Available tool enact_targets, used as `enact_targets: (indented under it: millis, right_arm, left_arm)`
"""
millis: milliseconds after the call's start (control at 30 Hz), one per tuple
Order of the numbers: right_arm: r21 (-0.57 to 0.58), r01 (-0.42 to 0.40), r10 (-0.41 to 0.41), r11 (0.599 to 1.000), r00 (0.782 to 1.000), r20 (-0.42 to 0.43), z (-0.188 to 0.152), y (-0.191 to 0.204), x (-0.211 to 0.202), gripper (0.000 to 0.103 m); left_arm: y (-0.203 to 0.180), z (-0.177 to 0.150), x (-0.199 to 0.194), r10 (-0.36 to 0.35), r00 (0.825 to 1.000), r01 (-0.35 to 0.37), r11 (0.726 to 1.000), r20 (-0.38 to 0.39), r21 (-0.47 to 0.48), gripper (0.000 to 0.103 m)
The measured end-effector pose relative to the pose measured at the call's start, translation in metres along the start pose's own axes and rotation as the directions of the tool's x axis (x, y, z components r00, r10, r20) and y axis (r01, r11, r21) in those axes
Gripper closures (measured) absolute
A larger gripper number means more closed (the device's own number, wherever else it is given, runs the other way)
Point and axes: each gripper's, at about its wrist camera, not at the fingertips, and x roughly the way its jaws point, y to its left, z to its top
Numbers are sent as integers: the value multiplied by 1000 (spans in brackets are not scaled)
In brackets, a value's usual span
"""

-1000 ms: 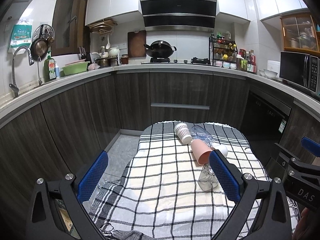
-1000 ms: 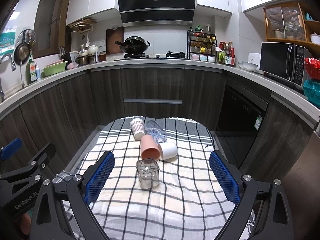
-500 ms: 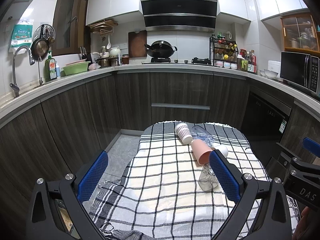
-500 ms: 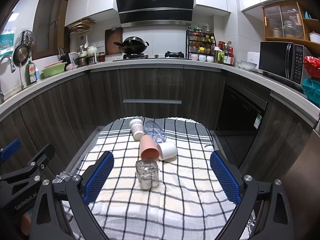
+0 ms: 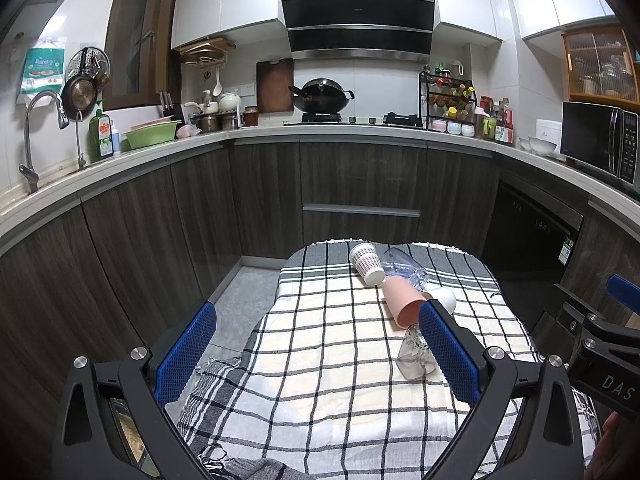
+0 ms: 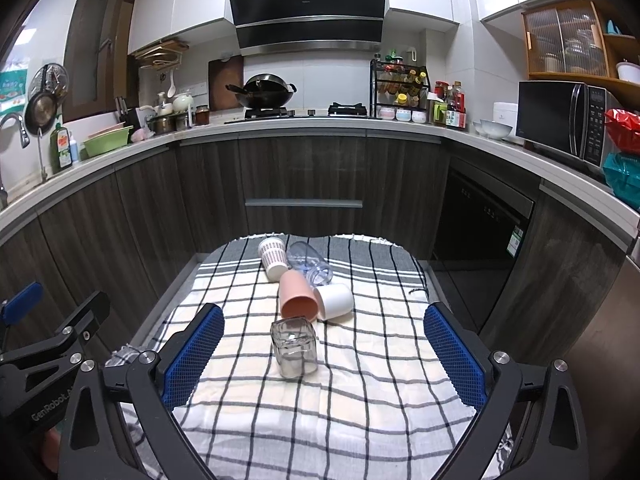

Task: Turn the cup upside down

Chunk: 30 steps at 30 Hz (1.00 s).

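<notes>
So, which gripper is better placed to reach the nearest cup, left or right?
Right. The glass cup sits almost centred between the open right gripper, just ahead. From the left gripper, also open, it lies off behind the right-hand finger.

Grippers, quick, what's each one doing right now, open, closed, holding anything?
Left gripper: open, holding nothing, above the checked cloth.
Right gripper: open, holding nothing; the clear square glass stands between its fingers, untouched.
</notes>
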Motion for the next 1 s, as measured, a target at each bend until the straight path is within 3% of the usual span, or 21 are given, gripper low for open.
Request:
enact_targets:
  millis: [1000]
  right_arm:
    - [4,-1,1,1000,1000,-2,1,-3,1,2]
  left_arm:
    - [0,-1,2,-12,1000,12,1000,3,4,0]
